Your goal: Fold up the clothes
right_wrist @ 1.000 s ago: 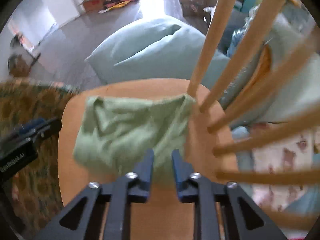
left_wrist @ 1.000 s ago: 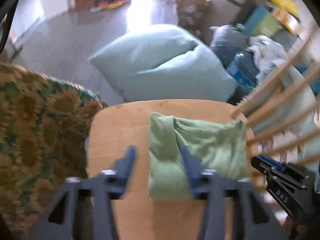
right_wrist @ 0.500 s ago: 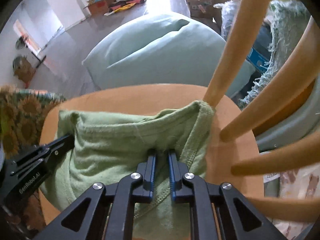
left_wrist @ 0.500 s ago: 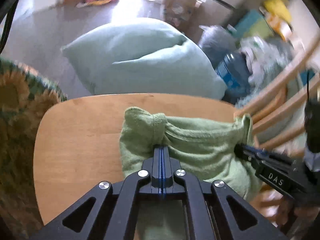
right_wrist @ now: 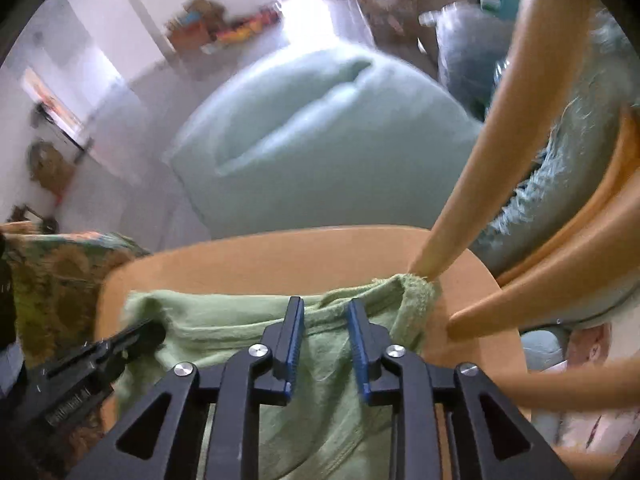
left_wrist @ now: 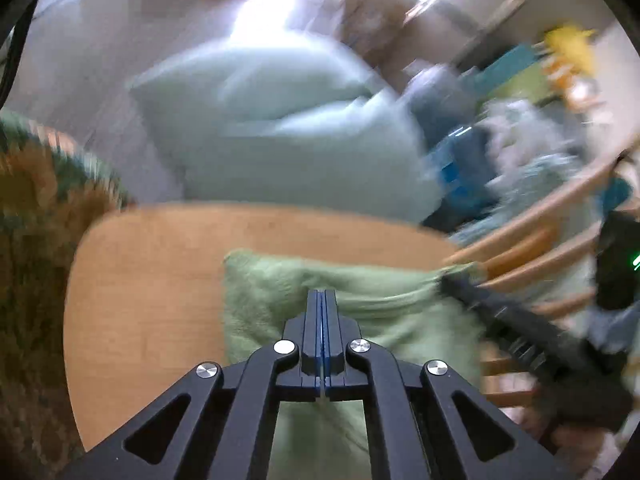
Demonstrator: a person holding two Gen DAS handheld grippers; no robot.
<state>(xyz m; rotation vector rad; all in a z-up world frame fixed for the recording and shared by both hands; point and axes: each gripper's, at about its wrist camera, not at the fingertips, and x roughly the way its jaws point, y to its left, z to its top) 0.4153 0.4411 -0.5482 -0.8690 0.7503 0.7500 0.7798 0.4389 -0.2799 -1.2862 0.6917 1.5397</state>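
Observation:
A green garment [left_wrist: 260,300] [right_wrist: 224,320] lies bunched on a round wooden chair seat [left_wrist: 152,280] [right_wrist: 280,256]. My left gripper [left_wrist: 322,293] is shut, and the cloth gathers in folds toward its tip. In the right wrist view the left gripper [right_wrist: 154,330] pinches the garment's left edge. My right gripper [right_wrist: 325,305] hovers over the garment's far hem near a chair spindle [right_wrist: 480,160]. Its jaws are opening, with cloth lying loose under the gap and the pads off it. In the left wrist view the right gripper [left_wrist: 452,282] is a dark blur at the garment's right end.
Wooden back spindles [left_wrist: 520,224] fence the seat's right side. A pale blue-green cushion [left_wrist: 288,140] [right_wrist: 320,140] sits on the floor beyond the seat. Sunflower-patterned fabric [left_wrist: 32,240] [right_wrist: 60,272] lies to the left. Boxes and bags clutter the far right.
The left gripper went from open astride the garment to shut on it and sank toward the seat. The right gripper's jaws, nearly shut on the hem before, have parted.

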